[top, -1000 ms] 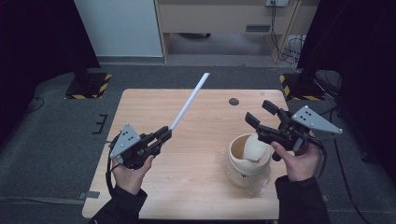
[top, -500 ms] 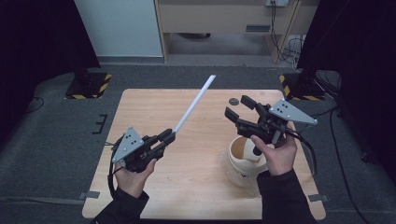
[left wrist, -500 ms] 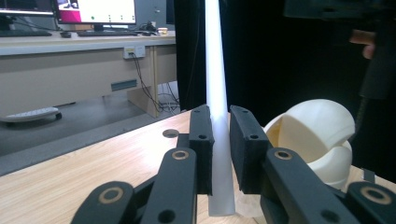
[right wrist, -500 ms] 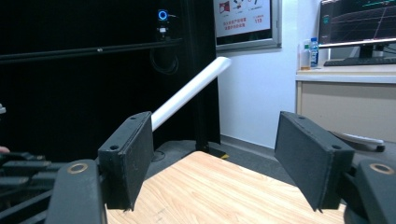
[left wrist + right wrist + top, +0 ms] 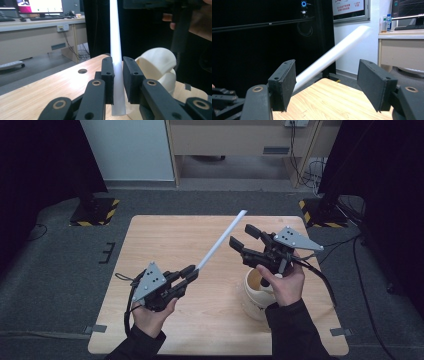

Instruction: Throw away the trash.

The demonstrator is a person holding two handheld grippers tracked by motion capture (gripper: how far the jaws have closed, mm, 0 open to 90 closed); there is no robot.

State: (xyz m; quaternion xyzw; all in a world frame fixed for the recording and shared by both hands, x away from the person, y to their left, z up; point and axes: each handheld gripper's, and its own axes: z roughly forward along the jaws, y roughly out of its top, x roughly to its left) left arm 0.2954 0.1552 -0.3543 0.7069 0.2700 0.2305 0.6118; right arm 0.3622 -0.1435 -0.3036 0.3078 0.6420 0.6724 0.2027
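left gripper view: monitor point(image 5: 39, 5) behind tube point(image 5: 115, 45)

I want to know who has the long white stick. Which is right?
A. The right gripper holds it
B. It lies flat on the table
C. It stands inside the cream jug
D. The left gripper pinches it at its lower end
D: the left gripper has its jaws shut on the white tube near its lower end, and the tube slants up above the table.
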